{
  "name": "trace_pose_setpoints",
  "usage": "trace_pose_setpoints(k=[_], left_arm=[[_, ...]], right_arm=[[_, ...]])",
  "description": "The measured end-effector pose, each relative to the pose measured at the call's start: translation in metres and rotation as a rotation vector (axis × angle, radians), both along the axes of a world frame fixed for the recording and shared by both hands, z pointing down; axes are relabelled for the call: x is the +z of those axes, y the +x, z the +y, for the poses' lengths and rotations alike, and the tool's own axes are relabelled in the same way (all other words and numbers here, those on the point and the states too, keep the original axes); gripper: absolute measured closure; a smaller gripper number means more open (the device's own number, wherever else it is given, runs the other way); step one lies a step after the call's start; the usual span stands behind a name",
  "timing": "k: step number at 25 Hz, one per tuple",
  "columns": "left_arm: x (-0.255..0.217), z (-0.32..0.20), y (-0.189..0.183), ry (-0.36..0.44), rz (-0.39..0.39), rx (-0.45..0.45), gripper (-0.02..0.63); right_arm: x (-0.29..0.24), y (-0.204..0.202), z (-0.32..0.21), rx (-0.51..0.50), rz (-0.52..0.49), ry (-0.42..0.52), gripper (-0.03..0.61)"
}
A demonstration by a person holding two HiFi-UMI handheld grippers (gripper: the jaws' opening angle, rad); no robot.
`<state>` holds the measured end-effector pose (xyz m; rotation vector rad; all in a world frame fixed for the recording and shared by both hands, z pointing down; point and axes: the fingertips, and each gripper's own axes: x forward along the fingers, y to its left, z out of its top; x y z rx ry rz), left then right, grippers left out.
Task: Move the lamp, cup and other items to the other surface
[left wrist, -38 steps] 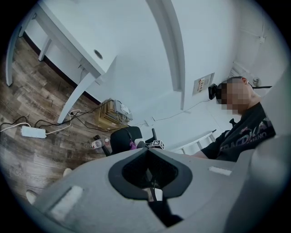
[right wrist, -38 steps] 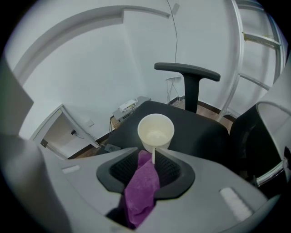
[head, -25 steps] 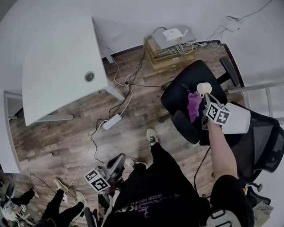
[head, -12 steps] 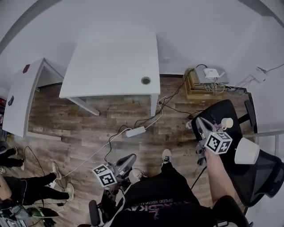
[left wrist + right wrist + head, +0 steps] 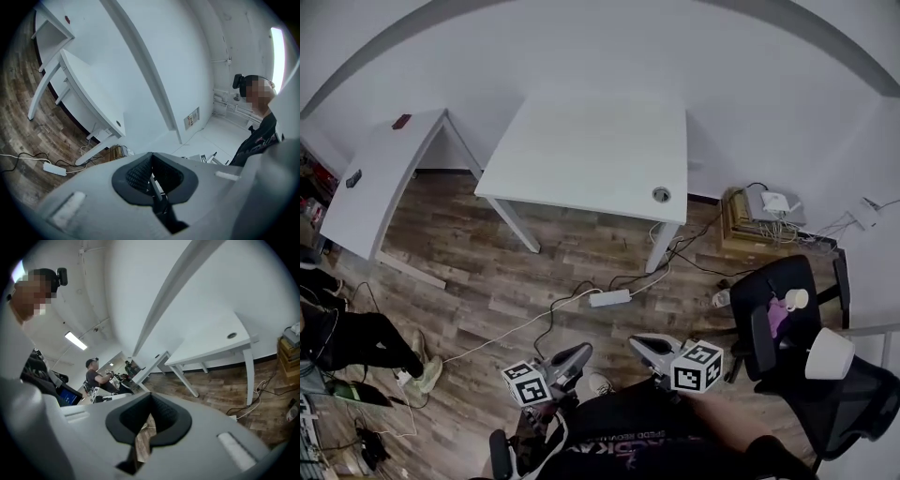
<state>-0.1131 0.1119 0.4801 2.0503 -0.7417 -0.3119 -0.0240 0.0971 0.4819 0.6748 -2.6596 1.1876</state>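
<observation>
Between carries: left gripper (image 5: 579, 353) and right gripper (image 5: 639, 343), low centre, are both closed on nothing. Lamp (image 5: 828, 353), cup (image 5: 796, 299) and purple cloth (image 5: 776, 317) sit on the black chair (image 5: 797, 274), lower right. The next move probably calls for turning there, opening and grasping one for the white desk (image 5: 591, 150).

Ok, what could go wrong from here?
The power strip and its cables lie on the floor between the person and the white table: a likely trip hazard while carrying things across.
The cup sits on the black chair, which might shift under a push and tip it.
</observation>
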Motion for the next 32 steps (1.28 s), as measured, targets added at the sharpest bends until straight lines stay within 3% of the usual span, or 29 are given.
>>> trace_pose_setpoints(k=[8,13,22,32], left_arm=[[0.001,0.021,-0.033,0.002,-0.002,0.010,0.615],[0.000,0.029,-0.040,0.011,0.004,0.007,0.615],[-0.003,0.036,-0.040,0.034,0.063,-0.023,0.615],[-0.005,0.047,-0.051,0.036,0.078,-0.081,0.615]], right_arm=[[0.001,-0.049,0.038,-0.039,-0.022,-0.009,0.575],[-0.003,-0.049,0.040,-0.021,-0.040,0.004,0.575],[-0.009,-0.057,0.057,-0.097,-0.019,0.051,0.575],[-0.009,-0.065,0.067,-0.142,-0.018,0.052,0.575]])
